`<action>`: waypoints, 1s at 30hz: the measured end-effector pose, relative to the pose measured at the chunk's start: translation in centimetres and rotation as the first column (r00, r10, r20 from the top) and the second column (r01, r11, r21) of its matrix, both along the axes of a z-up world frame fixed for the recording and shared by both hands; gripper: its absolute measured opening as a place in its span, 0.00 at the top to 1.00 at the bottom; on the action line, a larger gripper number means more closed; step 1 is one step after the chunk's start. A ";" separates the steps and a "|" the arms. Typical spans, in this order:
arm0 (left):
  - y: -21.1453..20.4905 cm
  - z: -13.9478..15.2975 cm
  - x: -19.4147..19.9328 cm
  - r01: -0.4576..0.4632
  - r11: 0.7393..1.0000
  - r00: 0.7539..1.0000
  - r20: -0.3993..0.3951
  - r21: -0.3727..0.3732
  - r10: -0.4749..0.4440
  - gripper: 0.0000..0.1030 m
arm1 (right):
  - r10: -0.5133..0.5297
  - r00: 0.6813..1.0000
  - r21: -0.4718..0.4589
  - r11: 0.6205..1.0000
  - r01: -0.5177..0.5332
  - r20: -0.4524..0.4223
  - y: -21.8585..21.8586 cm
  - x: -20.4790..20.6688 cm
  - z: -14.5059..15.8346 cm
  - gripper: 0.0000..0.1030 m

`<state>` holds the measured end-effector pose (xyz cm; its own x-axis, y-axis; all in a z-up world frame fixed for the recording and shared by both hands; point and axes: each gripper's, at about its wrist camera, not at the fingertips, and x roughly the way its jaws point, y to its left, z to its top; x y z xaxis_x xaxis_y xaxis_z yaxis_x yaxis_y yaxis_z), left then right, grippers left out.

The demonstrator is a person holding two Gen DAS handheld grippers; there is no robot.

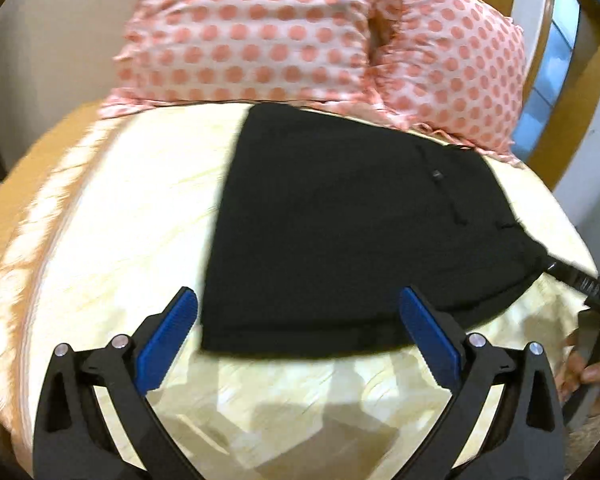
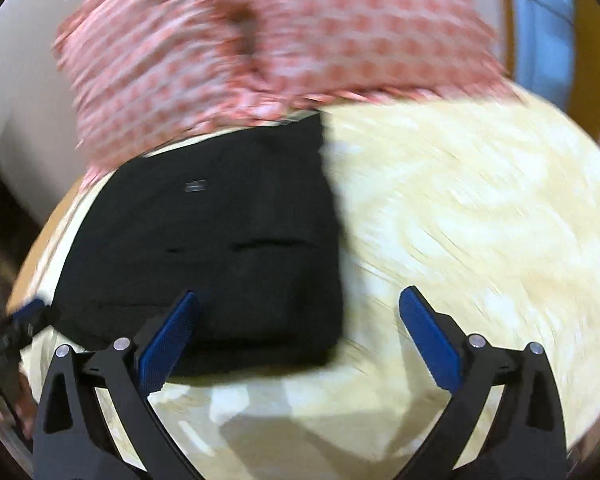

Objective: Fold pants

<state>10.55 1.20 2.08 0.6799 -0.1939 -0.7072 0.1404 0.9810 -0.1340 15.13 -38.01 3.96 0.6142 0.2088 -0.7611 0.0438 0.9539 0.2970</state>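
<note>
The black pants (image 1: 340, 232) lie folded into a compact, roughly square bundle on the cream bedspread (image 1: 112, 220). My left gripper (image 1: 299, 296) hangs open over the bundle's near edge, its blue pads (image 1: 168, 340) wide apart and pinching nothing. In the right wrist view the pants (image 2: 204, 240) lie to the left of centre. My right gripper (image 2: 300, 296) is open above their near right corner, and its pads (image 2: 430, 340) hold nothing. The right gripper's black body (image 1: 580, 280) and a hand (image 1: 596, 376) show at the left wrist view's right edge.
Two pink polka-dot pillows (image 1: 260, 28) (image 1: 452, 60) lean at the head of the bed, just behind the pants. A curved wooden frame (image 1: 548, 128) stands at the far right. Bare bedspread (image 2: 480, 220) stretches to the right of the pants. The right wrist view is blurred.
</note>
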 end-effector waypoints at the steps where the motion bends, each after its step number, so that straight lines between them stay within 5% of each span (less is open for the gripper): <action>1: 0.6 0.0 -0.9 -0.006 1.000 1.000 0.011 -0.011 0.006 0.02 | -0.012 1.000 0.017 1.000 0.012 -0.003 -0.3 -0.5 -0.2 0.01; 10: 2.3 -1.3 -5.7 -0.013 0.997 0.999 0.031 -0.071 0.015 0.02 | 0.125 0.988 -0.133 0.985 -0.112 0.093 4.9 -6.8 -0.2 0.01; 18: -0.5 -2.5 -6.6 0.021 1.000 0.999 0.036 0.010 -0.021 0.02 | 0.192 0.975 -0.239 0.958 -0.161 0.112 8.8 -8.8 -0.5 0.01; 30: -2.0 -3.7 -7.0 0.005 0.990 0.999 0.052 0.142 -0.013 0.02 | 0.196 0.977 -0.272 0.948 -0.167 0.084 9.8 -8.8 -1.5 0.01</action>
